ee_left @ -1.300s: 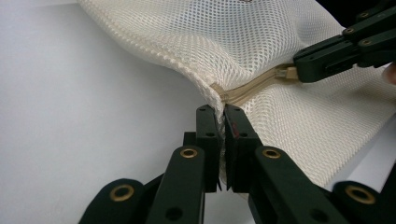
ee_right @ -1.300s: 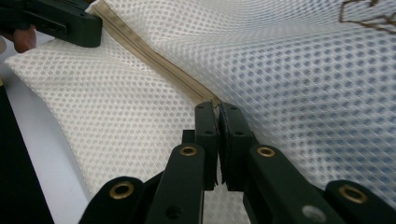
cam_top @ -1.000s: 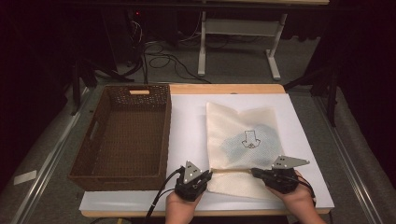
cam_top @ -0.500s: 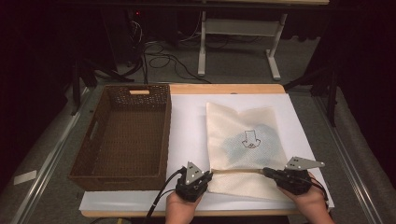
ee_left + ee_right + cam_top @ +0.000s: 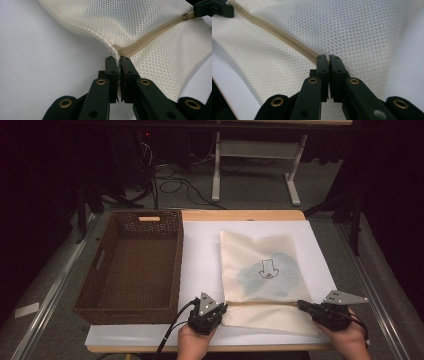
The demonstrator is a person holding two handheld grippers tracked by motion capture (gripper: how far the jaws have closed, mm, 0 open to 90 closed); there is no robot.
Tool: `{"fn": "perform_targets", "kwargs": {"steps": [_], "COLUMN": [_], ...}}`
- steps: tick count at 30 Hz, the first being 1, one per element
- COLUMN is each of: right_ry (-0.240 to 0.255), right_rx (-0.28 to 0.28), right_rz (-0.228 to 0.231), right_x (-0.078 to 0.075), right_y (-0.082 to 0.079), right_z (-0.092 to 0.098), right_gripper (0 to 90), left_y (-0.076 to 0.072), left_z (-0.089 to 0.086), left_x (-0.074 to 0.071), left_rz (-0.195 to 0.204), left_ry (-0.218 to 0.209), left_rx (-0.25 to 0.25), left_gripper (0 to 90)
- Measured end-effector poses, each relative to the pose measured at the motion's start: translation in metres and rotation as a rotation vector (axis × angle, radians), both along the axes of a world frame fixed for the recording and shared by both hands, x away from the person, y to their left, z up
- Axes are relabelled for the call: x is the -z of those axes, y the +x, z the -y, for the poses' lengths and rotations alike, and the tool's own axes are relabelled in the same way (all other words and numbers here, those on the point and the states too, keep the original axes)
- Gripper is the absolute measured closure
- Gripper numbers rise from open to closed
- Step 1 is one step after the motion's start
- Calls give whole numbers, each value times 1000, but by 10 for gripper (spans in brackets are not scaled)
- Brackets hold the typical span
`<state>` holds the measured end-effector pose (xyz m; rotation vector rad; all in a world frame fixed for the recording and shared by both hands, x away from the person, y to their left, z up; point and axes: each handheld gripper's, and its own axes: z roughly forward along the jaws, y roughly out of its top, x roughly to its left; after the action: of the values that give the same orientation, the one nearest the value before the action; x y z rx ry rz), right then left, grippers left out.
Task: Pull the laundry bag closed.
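Note:
A cream mesh bag (image 5: 265, 270) with a blue patch and a small drawing lies flat on the white sheet. A tan zipper (image 5: 260, 303) runs across its near end. My left gripper (image 5: 222, 308) is shut on the bag's left edge, right at the zipper's end (image 5: 117, 51). In the left gripper view the mesh is pinched between the jaws of the left gripper (image 5: 119, 61). My right gripper (image 5: 301, 306) is at the bag's right side, shut on the zipper (image 5: 274, 35) where it meets the jaws of the right gripper (image 5: 327, 60). What the right jaws hold of the zipper is hidden between them.
A dark brown wicker basket (image 5: 177, 265) stands on the left of the sheet, with nothing in it. The white sheet (image 5: 200, 255) covers a wooden table (image 5: 240, 215). Past the table's far edge are cables and a metal stand on the floor.
My right gripper has slid to the right along the zipper, from the bag's middle-right to its right edge. The left gripper has stayed where it was.

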<state>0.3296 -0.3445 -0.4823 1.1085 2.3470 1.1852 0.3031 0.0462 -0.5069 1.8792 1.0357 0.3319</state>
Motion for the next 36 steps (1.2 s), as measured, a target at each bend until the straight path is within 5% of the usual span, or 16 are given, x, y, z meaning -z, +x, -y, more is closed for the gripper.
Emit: {"fn": "perform_targets", "kwargs": {"steps": [8,16,20,26,32,36], "right_ry": [11,-12,0,92,81,58], "right_rx": [94,89,83,135,183,219], "right_rz": [-5,-23,-14,66,155,188], "right_x": [3,8,7,-3,-11,-15], "right_y": [-6,-3,-5,-10,-12,-13], "right_z": [40,41,40,40,33,24], "right_gripper": [883,879,846,585,299,131], "left_y": [-1,-1,-4,-8,-8,-7], "left_z": [0,5,7,-9,-19,-17], "left_x": [0,8,7,-10,-15,-16], "left_rz": [-21,-61,-32,82,119,99], "left_ry": [4,71,135,138,127,146], "left_rx": [8,52,42,-50,-136,-125], "left_gripper": [862,848,768,525,373,149]}}
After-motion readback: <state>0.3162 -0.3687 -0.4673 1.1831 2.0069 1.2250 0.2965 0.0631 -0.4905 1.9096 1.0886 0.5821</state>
